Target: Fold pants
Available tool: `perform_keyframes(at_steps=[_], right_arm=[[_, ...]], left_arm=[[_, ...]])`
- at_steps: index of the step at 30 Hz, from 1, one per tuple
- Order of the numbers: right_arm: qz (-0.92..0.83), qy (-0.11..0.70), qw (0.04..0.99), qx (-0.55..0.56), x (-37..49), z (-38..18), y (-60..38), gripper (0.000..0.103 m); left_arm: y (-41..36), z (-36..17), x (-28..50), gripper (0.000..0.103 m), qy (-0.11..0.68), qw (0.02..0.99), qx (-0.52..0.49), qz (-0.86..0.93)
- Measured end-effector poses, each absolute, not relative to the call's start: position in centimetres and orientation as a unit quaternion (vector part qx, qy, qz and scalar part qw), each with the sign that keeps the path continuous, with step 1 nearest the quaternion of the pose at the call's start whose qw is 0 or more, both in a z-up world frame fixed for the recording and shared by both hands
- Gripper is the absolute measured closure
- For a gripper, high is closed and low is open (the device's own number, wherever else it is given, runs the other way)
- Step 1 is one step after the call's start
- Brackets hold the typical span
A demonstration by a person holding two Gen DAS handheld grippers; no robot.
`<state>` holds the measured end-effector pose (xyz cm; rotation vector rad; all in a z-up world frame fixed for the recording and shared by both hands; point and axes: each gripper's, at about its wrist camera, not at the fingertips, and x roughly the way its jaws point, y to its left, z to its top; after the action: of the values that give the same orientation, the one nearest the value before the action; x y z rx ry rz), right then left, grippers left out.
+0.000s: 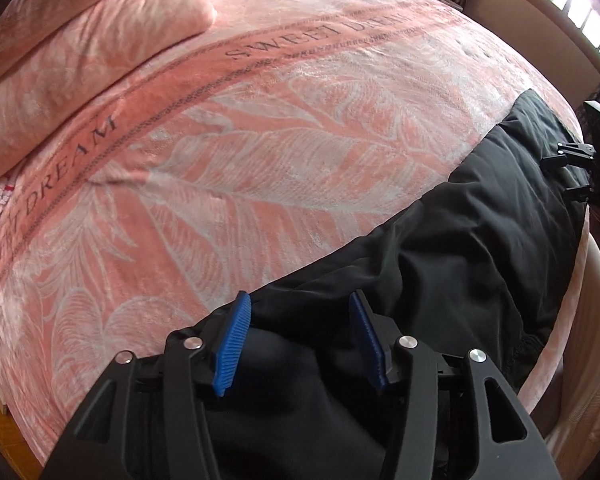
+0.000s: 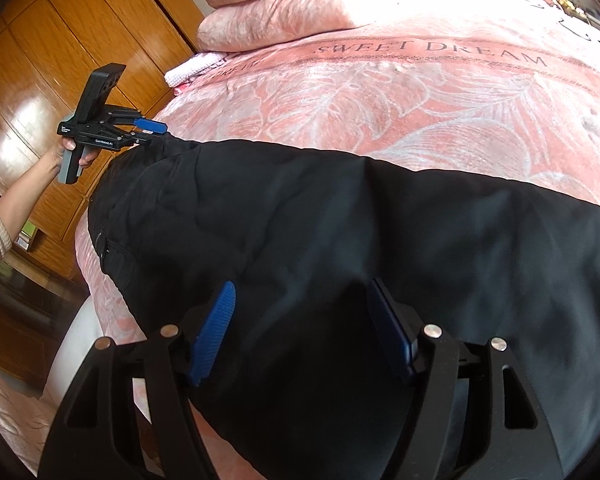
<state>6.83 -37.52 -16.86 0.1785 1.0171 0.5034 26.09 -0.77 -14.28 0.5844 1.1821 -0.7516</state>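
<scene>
Looking down my left gripper (image 1: pixel 300 340), I'm seeing its blue pads (image 1: pixel 233 348) standing apart over the black pants (image 1: pixel 440 248), nothing pinched between them. The pants are lying flat along the near edge of the bed, on the pink leaf-print blanket (image 1: pixel 240 152) lettered "SWEET DREAM". I'm seeing my right gripper (image 2: pixel 304 330) hanging over the other end of the pants, jaws spread too, dark cloth showing under the gap, pads not pressing on it. In the right wrist view a hand (image 2: pixel 70 156) is holding the left gripper (image 2: pixel 150 132) just above the far corner of the pants, fingers parted. Pink pillows (image 2: pixel 284 4) are sitting stacked at the head of the bed, and a wooden wardrobe (image 2: pixel 40 60) is standing beyond it.
</scene>
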Motion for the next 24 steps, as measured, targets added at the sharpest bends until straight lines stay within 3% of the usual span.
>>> perform_keyframes(at_steps=[1, 2, 3, 4, 7, 11, 14, 17, 19, 21, 24], right_arm=[[0.238, 0.481, 0.839, 0.086, 6.8, -16.9, -37.6, 0.034], [0.238, 0.481, 0.839, 0.089, 6.8, -16.9, -37.6, 0.034], [0.238, 0.481, 0.839, 0.091, 6.8, -16.9, -37.7, 0.034], [0.239, 0.480, 0.839, 0.094, 6.8, -17.0, -37.8, 0.034], [0.236, 0.480, 0.839, 0.105, 6.8, -17.1, -38.0, 0.034], [0.221, 0.481, 0.841, 0.115, 6.6, -16.8, -37.9, 0.034], [0.214, 0.470, 0.848, 0.119, 5.3, -15.3, -37.5, 0.034], [0.210, 0.462, 0.853, 0.122, 3.6, -13.8, -36.2, 0.034], [0.198, 0.468, 0.852, 0.127, 2.7, -13.6, -35.1, 0.034], [0.181, 0.478, 0.848, 0.142, 1.9, -13.9, -33.9, 0.034], [0.143, 0.507, 0.832, 0.175, 0.8, -14.9, -32.1, 0.034]], left_arm=[[-0.8, -14.9, 26.2, 0.048, 0.534, 0.727, 0.281, -0.328], [-0.9, -15.7, 26.6, 0.056, 0.538, 0.728, 0.289, -0.313], [-0.6, -16.5, 27.0, 0.085, 0.549, 0.723, 0.284, -0.307], [-0.3, -17.2, 27.5, 0.095, 0.565, 0.717, 0.270, -0.306], [0.4, -17.4, 27.6, 0.099, 0.564, 0.727, 0.247, -0.304], [1.0, -16.1, 26.8, 0.099, 0.556, 0.756, 0.220, -0.266], [1.2, -14.0, 24.1, 0.092, 0.542, 0.782, 0.211, -0.223], [2.7, -12.3, 20.3, 0.087, 0.561, 0.797, 0.111, -0.194], [4.4, -12.2, 17.2, 0.081, 0.574, 0.807, 0.031, -0.132], [5.8, -12.6, 13.3, 0.067, 0.568, 0.819, -0.027, -0.077], [6.7, -13.6, 7.6, 0.058, 0.554, 0.831, -0.038, -0.008]])
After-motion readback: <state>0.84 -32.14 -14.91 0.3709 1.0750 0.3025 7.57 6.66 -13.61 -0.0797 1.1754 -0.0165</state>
